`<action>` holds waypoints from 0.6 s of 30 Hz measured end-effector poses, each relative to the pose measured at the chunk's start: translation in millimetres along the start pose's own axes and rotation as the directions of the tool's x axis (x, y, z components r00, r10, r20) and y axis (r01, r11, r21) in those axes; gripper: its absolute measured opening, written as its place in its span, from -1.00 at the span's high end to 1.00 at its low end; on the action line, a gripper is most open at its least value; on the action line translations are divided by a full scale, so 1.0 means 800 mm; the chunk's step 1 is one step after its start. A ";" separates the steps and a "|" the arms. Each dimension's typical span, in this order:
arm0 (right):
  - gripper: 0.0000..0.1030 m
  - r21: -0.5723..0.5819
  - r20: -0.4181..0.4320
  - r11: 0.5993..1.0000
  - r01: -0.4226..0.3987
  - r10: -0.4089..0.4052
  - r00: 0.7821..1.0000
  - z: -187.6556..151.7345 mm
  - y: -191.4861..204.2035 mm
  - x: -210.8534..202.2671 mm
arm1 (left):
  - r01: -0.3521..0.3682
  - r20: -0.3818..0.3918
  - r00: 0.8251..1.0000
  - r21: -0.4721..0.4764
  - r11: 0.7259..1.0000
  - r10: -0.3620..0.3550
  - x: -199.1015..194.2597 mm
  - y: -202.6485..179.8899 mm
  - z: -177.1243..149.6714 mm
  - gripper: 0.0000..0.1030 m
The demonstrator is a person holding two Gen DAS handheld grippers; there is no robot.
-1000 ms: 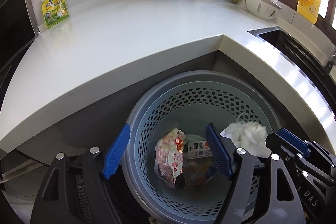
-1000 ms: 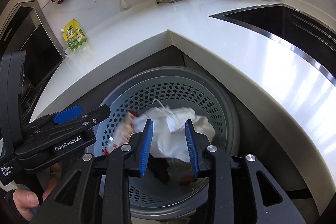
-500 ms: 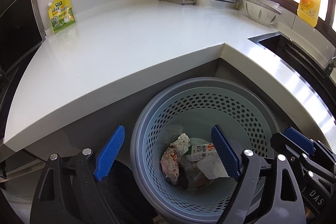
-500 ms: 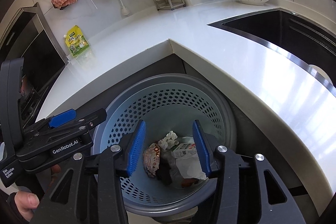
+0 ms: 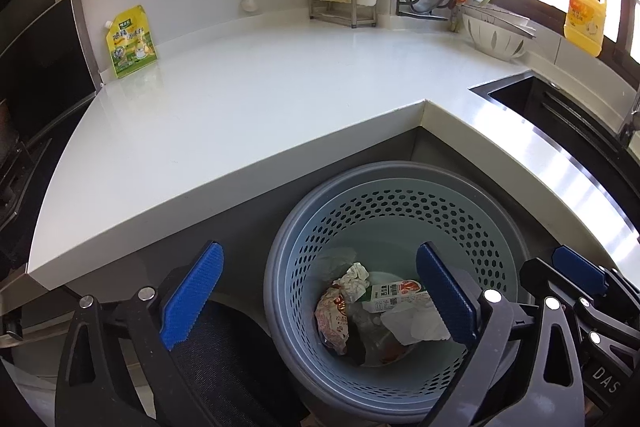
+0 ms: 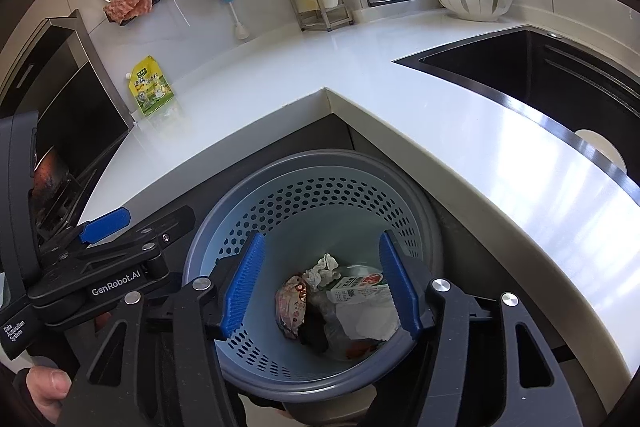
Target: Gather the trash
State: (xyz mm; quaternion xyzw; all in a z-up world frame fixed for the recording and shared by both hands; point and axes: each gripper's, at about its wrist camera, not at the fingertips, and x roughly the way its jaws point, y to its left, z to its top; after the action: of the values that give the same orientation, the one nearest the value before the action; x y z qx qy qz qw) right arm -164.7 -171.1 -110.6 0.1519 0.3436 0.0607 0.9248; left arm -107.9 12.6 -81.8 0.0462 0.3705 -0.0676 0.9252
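Both grippers hang over the bin (image 6: 320,183), left gripper (image 5: 320,301) and right gripper (image 6: 320,287) jaws wide apart, empty. Trash (image 6: 340,303) lies at the bin bottom, straight below. Countertop (image 5: 260,99) shows only a yellow pouch (image 5: 130,41) upright at the back wall, nearer the left side, likely not trash.

"GenRobot.AI", "Data Acquisition System" on left tool (image 6: 105,227); "DAS" on right tool (image 5: 578,273).
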 end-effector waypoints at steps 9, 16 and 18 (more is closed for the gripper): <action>-0.26 0.001 0.010 1.000 -0.002 0.002 1.000 -0.001 0.003 -0.008 | -0.008 -0.001 1.000 -0.003 1.000 0.008 -0.007 0.004 -0.002 -0.88; -0.33 -0.009 0.014 1.000 0.005 -0.005 1.000 -0.001 0.007 -0.010 | -0.017 -0.010 1.000 -0.010 1.000 0.017 -0.008 0.004 -0.003 -0.88; -0.34 -0.009 0.018 1.000 0.011 -0.011 1.000 -0.001 0.007 -0.011 | -0.021 -0.015 1.000 -0.014 1.000 0.020 -0.008 0.005 -0.003 -0.88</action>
State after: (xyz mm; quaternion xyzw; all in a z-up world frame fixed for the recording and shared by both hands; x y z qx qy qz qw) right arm -172.0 -167.4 -104.0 0.1466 0.3358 0.0559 0.9288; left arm -113.4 17.7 -79.2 0.0441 0.3773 -0.0552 0.9234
